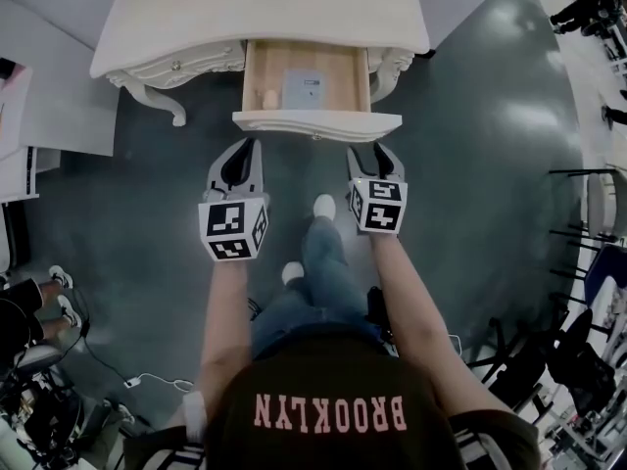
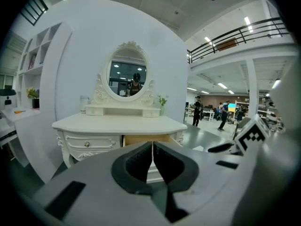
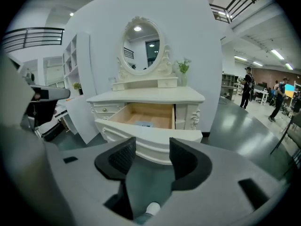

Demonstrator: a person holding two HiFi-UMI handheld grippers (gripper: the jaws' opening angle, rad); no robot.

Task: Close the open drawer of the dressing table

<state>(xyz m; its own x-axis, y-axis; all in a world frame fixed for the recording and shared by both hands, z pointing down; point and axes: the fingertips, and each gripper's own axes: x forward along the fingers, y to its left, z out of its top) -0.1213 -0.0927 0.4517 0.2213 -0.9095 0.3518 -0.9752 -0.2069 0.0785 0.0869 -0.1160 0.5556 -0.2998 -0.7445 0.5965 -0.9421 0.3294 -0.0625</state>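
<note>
Head view shows the drawer (image 1: 315,122) standing open from the white bench (image 1: 265,13), just ahead of both my grippers: my left gripper (image 1: 247,150) has its jaws closed together on nothing, and my right gripper (image 1: 377,153) has its jaws parted and empty.

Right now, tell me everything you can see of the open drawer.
The drawer stands pulled out of the dressing table. Cream moulded front, bare pale wood inside. A printed card and a pale round thing lie on its floor. Left claw and right claw hover just short of its front.
</note>
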